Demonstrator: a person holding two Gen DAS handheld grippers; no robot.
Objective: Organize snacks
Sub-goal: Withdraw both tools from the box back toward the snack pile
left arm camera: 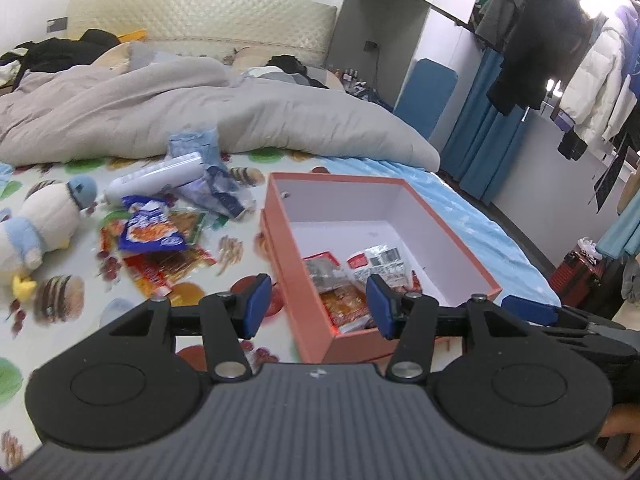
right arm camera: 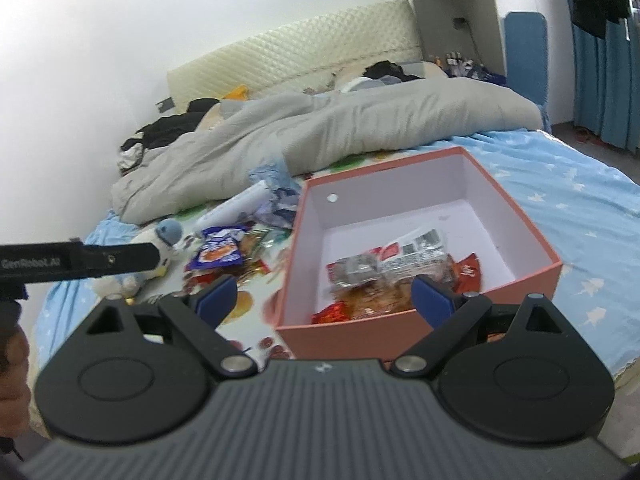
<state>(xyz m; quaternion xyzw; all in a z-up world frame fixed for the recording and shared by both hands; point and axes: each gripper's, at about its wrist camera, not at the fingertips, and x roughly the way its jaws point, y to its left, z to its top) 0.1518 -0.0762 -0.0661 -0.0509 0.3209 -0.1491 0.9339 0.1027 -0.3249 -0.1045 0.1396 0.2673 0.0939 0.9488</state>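
Both my left gripper (left arm camera: 317,306) and right gripper (right arm camera: 325,300) hang empty, jaws apart. The blue packet (left arm camera: 150,229) looks light, crinkly, slippery; I'd pinch its sealed edge.

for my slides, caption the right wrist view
Open right gripper hovers empty over pink box holding snack packets; more snacks lie on the bed.

Home bedroom — unmade bed (left arm camera: 240,120), hanging clothes (left arm camera: 544,40)
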